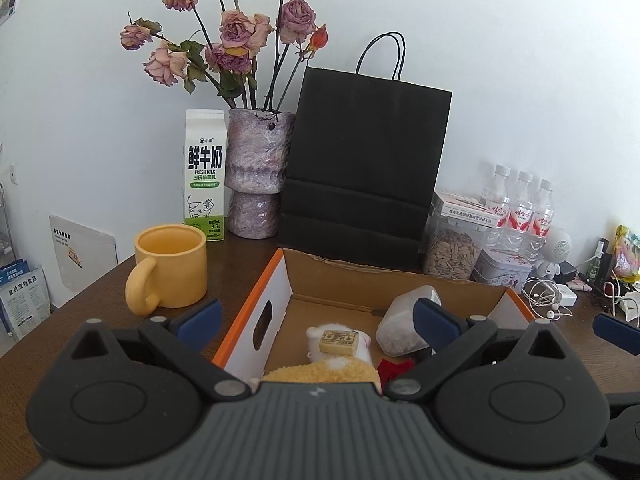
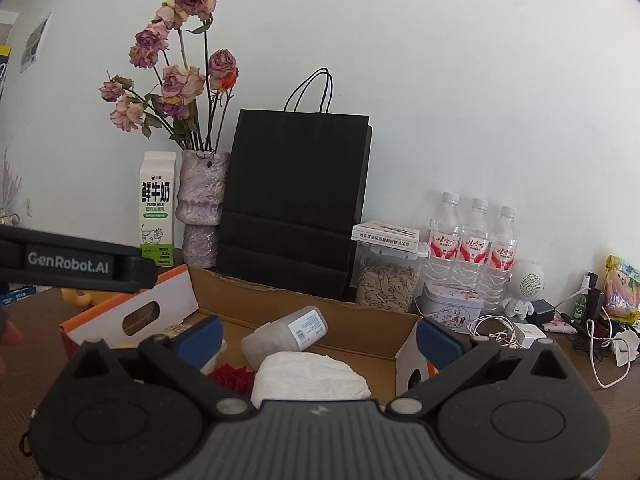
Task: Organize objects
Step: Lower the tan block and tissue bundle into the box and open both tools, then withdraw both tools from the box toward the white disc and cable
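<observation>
An open cardboard box (image 1: 276,280) with orange-edged flaps sits on the brown table, and also shows in the right wrist view (image 2: 248,292). Inside lie a clear plastic bottle (image 1: 400,324) (image 2: 286,332), a plush toy with a small tan block on it (image 1: 338,342), a red item (image 2: 234,378) and a white crumpled tissue wad (image 2: 310,376). My left gripper (image 1: 318,318) is open and empty, just above the box's near side. My right gripper (image 2: 318,336) is open and empty, above the box's right part. The left gripper's body (image 2: 72,264) crosses the right view's left.
A yellow mug (image 1: 170,270) stands left of the box. Behind are a milk carton (image 1: 204,176), a vase of dried roses (image 1: 256,172), a black paper bag (image 1: 364,176), a seed jar (image 1: 452,256), a tin (image 2: 452,306), water bottles (image 2: 472,240), a white speaker and cables (image 2: 524,288).
</observation>
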A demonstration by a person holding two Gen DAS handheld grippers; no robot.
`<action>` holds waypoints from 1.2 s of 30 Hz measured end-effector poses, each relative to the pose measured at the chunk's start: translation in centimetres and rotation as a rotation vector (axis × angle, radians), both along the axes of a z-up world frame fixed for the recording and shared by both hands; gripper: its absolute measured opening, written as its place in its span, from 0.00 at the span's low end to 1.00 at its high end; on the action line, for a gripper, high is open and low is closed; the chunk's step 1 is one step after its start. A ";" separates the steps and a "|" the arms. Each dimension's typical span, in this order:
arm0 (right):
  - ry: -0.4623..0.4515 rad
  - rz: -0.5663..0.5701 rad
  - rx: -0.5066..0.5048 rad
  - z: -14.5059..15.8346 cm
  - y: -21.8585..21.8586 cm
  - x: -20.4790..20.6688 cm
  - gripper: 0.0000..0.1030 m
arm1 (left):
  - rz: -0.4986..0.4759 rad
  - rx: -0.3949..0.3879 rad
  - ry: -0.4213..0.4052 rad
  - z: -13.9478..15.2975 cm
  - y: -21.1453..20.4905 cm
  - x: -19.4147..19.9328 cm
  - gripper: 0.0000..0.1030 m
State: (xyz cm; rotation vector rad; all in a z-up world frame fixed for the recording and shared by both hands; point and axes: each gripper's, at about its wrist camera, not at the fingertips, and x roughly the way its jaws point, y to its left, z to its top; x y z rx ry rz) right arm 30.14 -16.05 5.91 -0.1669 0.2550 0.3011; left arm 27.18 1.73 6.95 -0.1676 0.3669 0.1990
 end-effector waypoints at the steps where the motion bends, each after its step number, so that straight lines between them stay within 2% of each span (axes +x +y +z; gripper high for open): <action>1: 0.001 0.004 0.001 0.1 -0.2 -0.7 1.00 | -0.003 0.005 -0.002 0.1 0.0 -0.6 1.00; 9: 0.010 0.037 -0.007 0.3 -1.8 -6.4 1.00 | -0.029 0.024 -0.003 0.8 0.5 -5.2 1.00; 17: 0.094 0.084 -0.045 -1.3 -3.1 -11.6 1.00 | -0.050 0.049 0.027 0.1 0.5 -9.7 1.00; 26: 0.239 0.109 -0.069 -5.1 -4.1 -15.2 1.00 | -0.061 0.066 0.135 -3.2 1.1 -12.8 1.00; 36: 0.330 0.097 -0.060 -7.2 -5.1 -17.0 0.99 | -0.086 0.055 0.215 -5.9 1.7 -15.3 1.00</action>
